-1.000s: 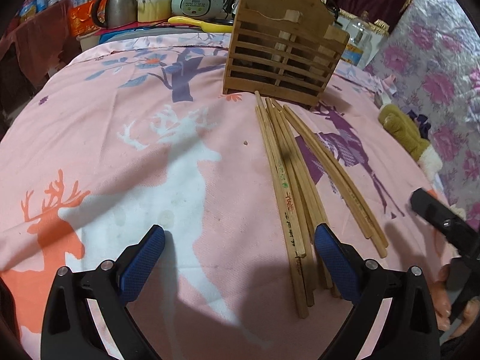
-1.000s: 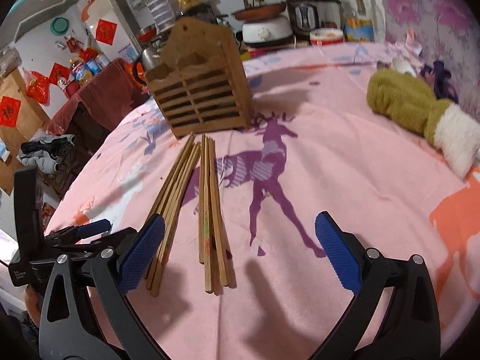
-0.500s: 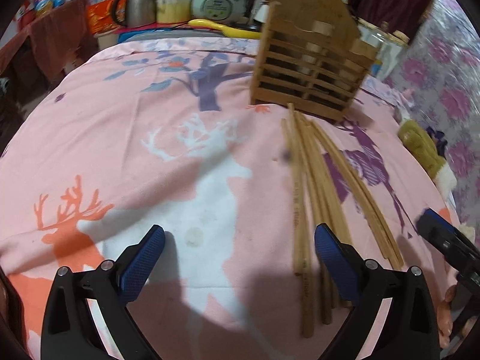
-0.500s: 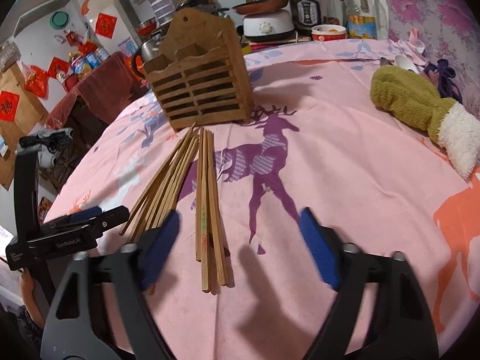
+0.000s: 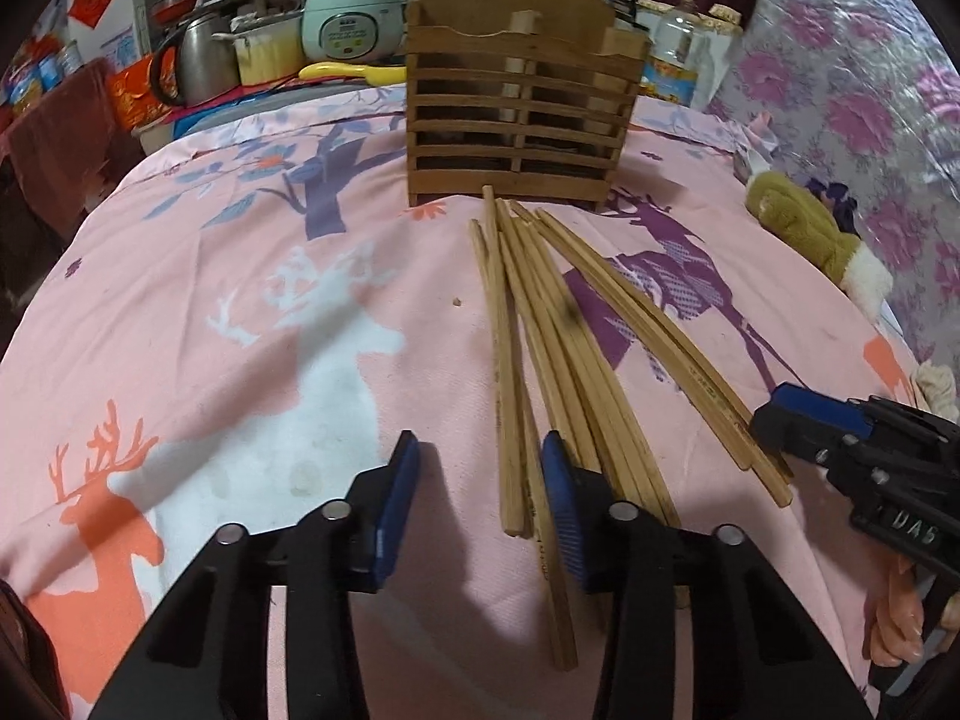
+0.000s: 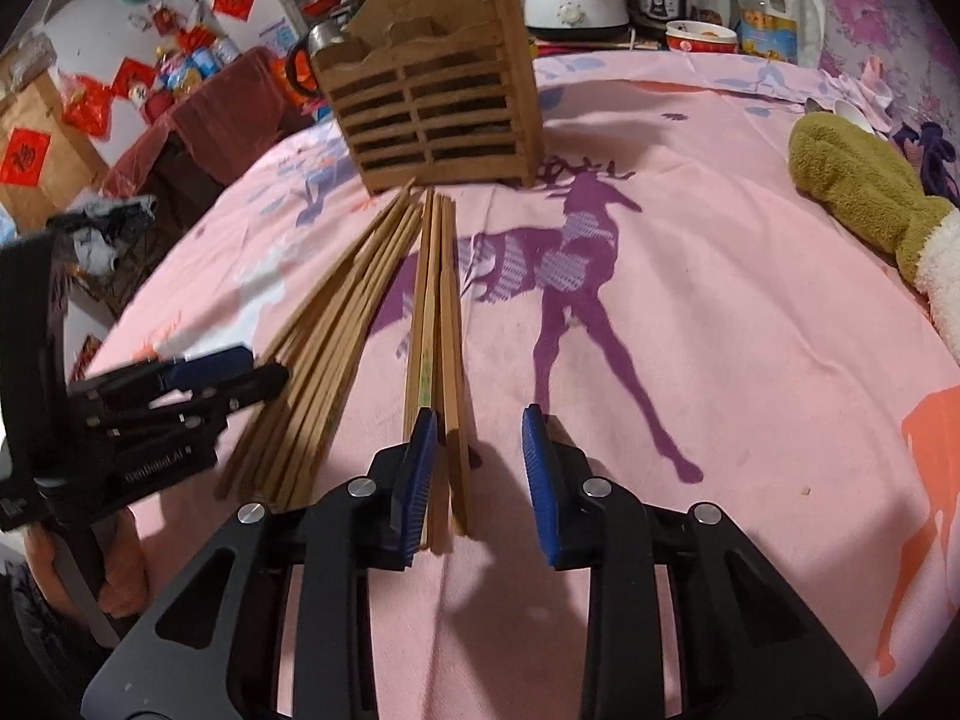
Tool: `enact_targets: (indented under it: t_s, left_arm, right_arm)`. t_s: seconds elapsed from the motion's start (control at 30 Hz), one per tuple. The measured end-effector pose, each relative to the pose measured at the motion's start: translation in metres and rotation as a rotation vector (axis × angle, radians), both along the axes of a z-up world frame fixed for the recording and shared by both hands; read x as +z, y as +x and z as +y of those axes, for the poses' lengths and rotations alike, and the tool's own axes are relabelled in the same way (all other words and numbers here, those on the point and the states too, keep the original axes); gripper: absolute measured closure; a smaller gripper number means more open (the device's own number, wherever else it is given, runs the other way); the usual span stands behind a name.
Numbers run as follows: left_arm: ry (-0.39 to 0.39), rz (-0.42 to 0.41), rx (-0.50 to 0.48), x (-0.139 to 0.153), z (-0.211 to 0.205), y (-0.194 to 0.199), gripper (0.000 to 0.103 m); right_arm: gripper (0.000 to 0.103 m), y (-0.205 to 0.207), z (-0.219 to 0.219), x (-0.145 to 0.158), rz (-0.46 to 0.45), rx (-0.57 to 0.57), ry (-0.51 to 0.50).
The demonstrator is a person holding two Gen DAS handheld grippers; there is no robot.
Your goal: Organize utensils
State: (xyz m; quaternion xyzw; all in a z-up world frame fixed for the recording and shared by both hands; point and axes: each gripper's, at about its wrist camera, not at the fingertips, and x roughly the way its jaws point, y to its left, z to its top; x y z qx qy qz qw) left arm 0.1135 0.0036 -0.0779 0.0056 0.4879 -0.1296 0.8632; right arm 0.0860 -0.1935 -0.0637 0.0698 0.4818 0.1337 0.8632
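Note:
Several wooden chopsticks lie on the pink deer-print cloth in two fanned bundles, a left bundle (image 5: 510,360) and a right bundle (image 5: 690,372). Their far tips point at a slatted wooden holder (image 5: 516,108) (image 6: 432,102) standing upright behind them. My left gripper (image 5: 480,486) hangs over the near ends of the left bundle. Its jaws are closing, with one or two stick ends between them and a gap still beside the left pad. My right gripper (image 6: 480,468) is also closing. The near ends of the right bundle (image 6: 447,360) sit by its left pad, unpressed. Each gripper shows in the other's view: the right gripper (image 5: 792,414) and the left gripper (image 6: 210,369).
An olive-green mitten (image 5: 804,234) (image 6: 858,186) lies on the cloth to the right. A rice cooker (image 5: 351,24), a kettle (image 5: 201,63) and bottles crowd the back edge behind the holder. A flowered cover (image 5: 870,90) rises at the right. The cloth drops away at the left.
Both grippers' jaws have narrowed from wide open. The left gripper has shifted so that chopstick ends lie between its pads. The right gripper has sunk over the right bundle.

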Motion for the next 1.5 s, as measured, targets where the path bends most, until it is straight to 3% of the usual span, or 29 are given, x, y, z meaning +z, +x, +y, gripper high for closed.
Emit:
enact_targets:
  t_s: [0.1,0.23,0.37,0.53,0.8,1.03,1.27,1.3,1.4,1.5]
  left_arm:
    - [0.005,-0.007,-0.013,0.000,-0.003,-0.002,0.071]
    - [-0.019,-0.002,-0.011,0.000,0.001,-0.001,0.082]
    - [-0.067,0.004,0.007,0.003,0.011,0.001,0.095]
    - [-0.159,-0.028,0.042,0.016,0.027,0.000,0.095]
    - [-0.231,-0.073,0.073,0.031,0.035,-0.004,0.095]
    - [-0.156,-0.148,0.058,0.067,0.019,-0.002,0.096]
    - [-0.176,-0.214,0.062,0.115,0.021,-0.002,0.095]
    - [-0.164,-0.206,0.067,0.114,0.019,-0.002,0.094]
    - [-0.103,-0.183,0.070,0.092,0.014,-0.005,0.051]
    - [-0.065,-0.111,0.068,0.052,0.016,-0.003,0.051]
  right_arm:
    - [0.078,-0.004,0.006,-0.002,-0.010,0.018,-0.055]
    - [0.094,-0.008,0.008,-0.003,-0.016,0.031,-0.116]
    - [0.095,-0.011,0.006,0.004,-0.051,0.028,-0.100]
    - [0.097,-0.016,-0.008,0.024,-0.146,-0.009,-0.027]
    - [0.097,-0.023,-0.012,0.046,-0.253,-0.018,0.049]
    - [0.096,-0.020,-0.001,0.080,-0.346,-0.015,0.040]
    - [0.096,0.005,-0.001,0.119,-0.370,-0.011,0.085]
    - [0.096,0.006,0.000,0.121,-0.374,-0.012,0.088]
    - [0.096,0.010,0.003,0.115,-0.368,-0.006,0.114]
    - [0.097,0.010,0.006,0.103,-0.361,-0.003,0.127]
